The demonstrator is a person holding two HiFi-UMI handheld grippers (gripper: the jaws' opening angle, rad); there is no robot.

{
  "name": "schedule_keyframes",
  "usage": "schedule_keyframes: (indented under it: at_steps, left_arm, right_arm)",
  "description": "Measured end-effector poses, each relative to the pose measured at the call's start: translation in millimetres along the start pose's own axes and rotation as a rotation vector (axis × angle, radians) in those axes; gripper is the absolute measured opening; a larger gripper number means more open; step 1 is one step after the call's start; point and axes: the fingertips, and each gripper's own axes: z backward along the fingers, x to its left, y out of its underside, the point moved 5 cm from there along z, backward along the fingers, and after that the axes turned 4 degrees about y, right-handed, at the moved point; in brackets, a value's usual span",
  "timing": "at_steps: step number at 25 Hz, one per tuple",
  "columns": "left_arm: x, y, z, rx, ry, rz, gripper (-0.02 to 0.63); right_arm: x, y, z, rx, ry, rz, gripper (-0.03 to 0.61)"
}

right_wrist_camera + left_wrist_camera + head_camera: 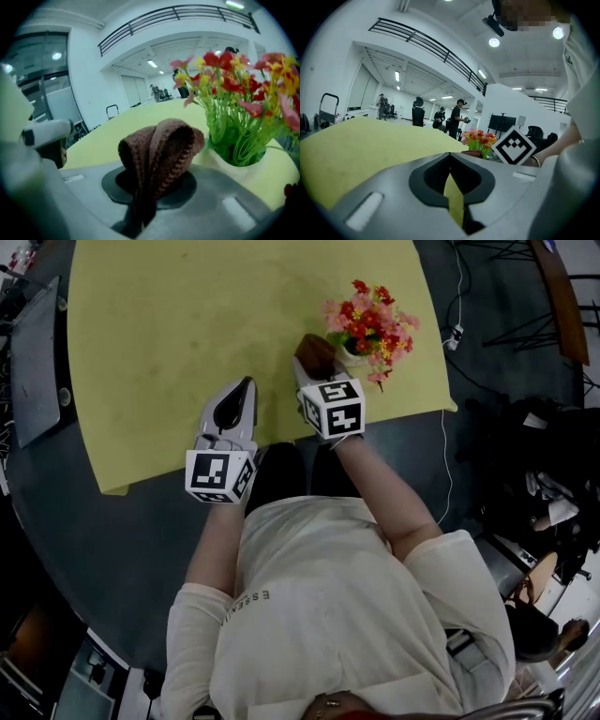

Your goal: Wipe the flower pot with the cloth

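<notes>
The left claw (242,390) is pressed together on nothing and lies low over the yellow surface (169,315), well to the left of the work, so it is steadying nothing. The right claw (310,367) is pinching the brown cloth (161,150), which bunches up in a thick fold above its tips. The flower pot (234,171) stands on the surface just beyond and to the right of that fold, near the surface's right edge. With the cloth wadded like this, I judge that a hard claw tip rather than fabric could meet the pot. A sideways push on a small, unsupported pot could slide it toward that edge or tip it over. The flowers (243,84) overhang the rim and could snag the knit, dragging stems or tugging the cloth loose. How much cloth sits inside the pinch is hidden by the claw's body. Whether the fold already touches the pot cannot be told. The pot's base is cut off in the right gripper view. In the head view the blooms and the right claw cover nearly all of the pot. In the left gripper view the right claw's marker cube blocks it, leaving only the flowers showing.
</notes>
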Motion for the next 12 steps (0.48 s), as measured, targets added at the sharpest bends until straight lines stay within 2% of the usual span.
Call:
schedule_keyframes:
  at_steps: [5, 12]
  left_arm:
    - [0.9, 18.0, -7.6, 0.039, 0.024, 0.025, 0.016]
    - [-10.4, 30.1, -20.4, 0.056, 0.069, 0.045, 0.016]
  right_arm:
    - [-22.7, -0.2, -16.9, 0.019, 0.022, -0.173, 0.046]
    - [-38.5, 20.8, 3.0, 0.049, 0.04, -0.267, 0.046]
